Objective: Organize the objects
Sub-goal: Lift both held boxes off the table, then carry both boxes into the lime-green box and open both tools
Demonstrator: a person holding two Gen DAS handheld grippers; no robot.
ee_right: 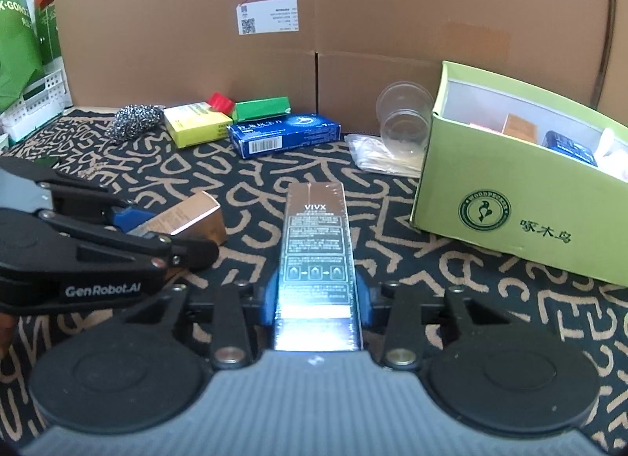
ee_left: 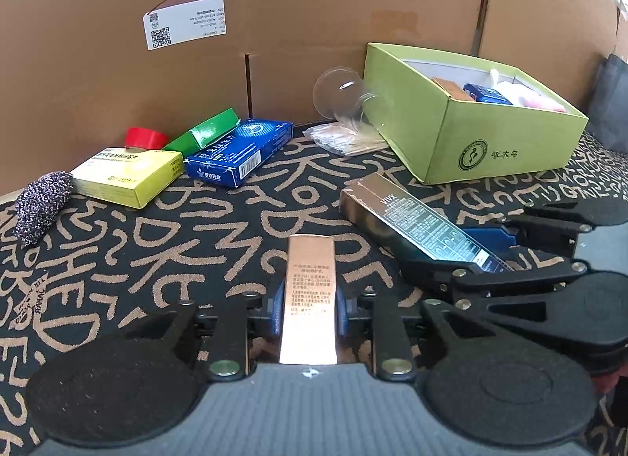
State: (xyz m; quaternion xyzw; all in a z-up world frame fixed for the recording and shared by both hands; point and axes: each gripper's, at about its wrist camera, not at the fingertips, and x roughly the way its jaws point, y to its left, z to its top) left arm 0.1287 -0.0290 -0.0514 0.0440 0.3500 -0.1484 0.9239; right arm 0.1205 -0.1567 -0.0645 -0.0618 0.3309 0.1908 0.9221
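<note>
Left tongs (ee_left: 308, 308): closed on a copper box (ee_left: 310, 291), blue pads pressed to both long sides; the box sticks out forward over the patterned tabletop (ee_left: 219, 228). Whether its far end touches the cloth, cannot tell.

Right tongs (ee_right: 317, 299): closed on a dark box (ee_right: 316, 255) marked VIVX, held the same way, pointing ahead. In the left view this dark box (ee_left: 416, 220) lies slantwise just right of the copper one, the two tongs close together but apart.

Open green box (ee_right: 510, 200) stands to the right on the tabletop, with several small packs inside, among them a blue one and a brown one. A clear cup (ee_left: 345, 94) lies on its side against the green box's left wall, over a bag of swabs (ee_left: 345, 138).

Back left, near the cardboard wall (ee_left: 274, 4): blue pack (ee_left: 239, 153), yellow pack (ee_left: 129, 173) beside it, a green pack (ee_left: 204, 132) leaning behind both, a red roll (ee_left: 145, 138) behind the yellow. A steel scourer (ee_left: 43, 204) sits at the far left, touching the yellow pack.
</note>
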